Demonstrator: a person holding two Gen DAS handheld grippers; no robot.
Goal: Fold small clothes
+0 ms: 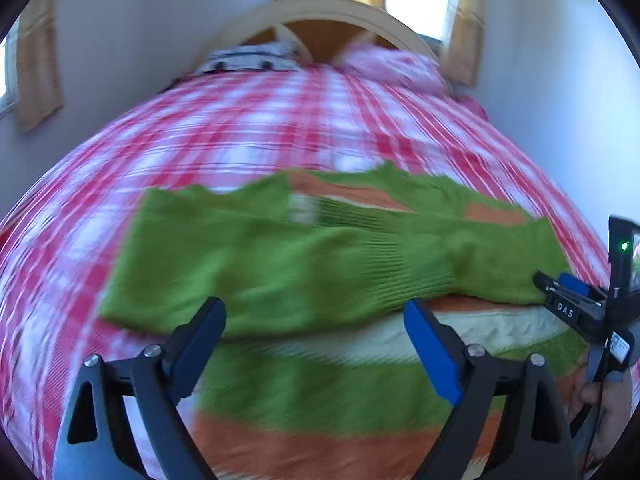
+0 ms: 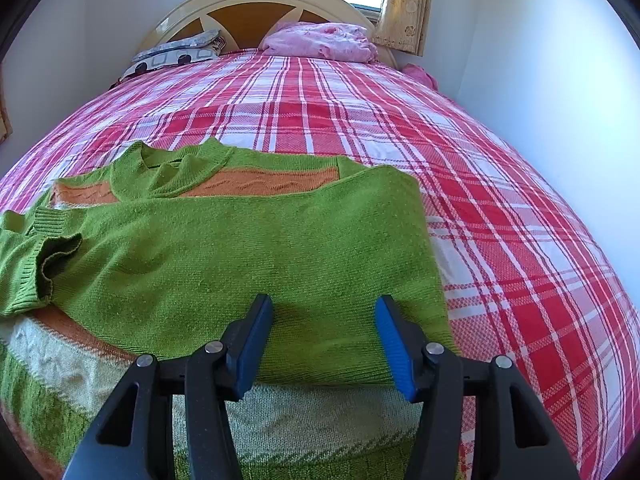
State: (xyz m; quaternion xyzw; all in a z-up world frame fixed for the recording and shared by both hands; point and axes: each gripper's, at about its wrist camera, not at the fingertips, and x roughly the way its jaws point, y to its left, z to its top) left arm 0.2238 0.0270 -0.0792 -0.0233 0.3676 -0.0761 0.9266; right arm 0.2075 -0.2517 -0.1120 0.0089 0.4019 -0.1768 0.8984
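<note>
Looking along the left gripper (image 1: pixel 316 344), its fingers (image 1: pixel 430 346) stand wide apart with nothing between them, poised over the sweater (image 1: pixel 304 264). This view is smeared by motion blur. The sweater lies flat on the bed (image 1: pixel 280 120), which wears a red-and-white plaid cover; both green sleeves are folded across its chest, and orange, cream and green bands show nearer the camera. At the right edge the right gripper (image 1: pixel 560 292) appears sideways, its tips at the edge of a green sleeve; from here I cannot tell its opening. A hand (image 1: pixel 600 404) holds it below. Beyond, a cream headboard (image 1: pixel 320 12), a patterned pillow (image 1: pixel 256 56), a pink bundle (image 1: pixel 396 66) and yellow curtains (image 1: pixel 464 32) fill the far end.

From the right wrist, sharp, the right gripper (image 2: pixel 324 338) has its blue-padded fingers (image 2: pixel 394 344) apart, empty, straddling the folded right sleeve (image 2: pixel 280 256) just above its near edge. The other sleeve's ribbed cuff (image 2: pixel 52 248) lies crumpled at the left. The green collar (image 2: pixel 176 164) sits toward the headboard (image 2: pixel 256 4), with the pillow (image 2: pixel 176 54) and pink bundle (image 2: pixel 320 42) behind, and a white wall (image 2: pixel 540 80) close on the right.
</note>
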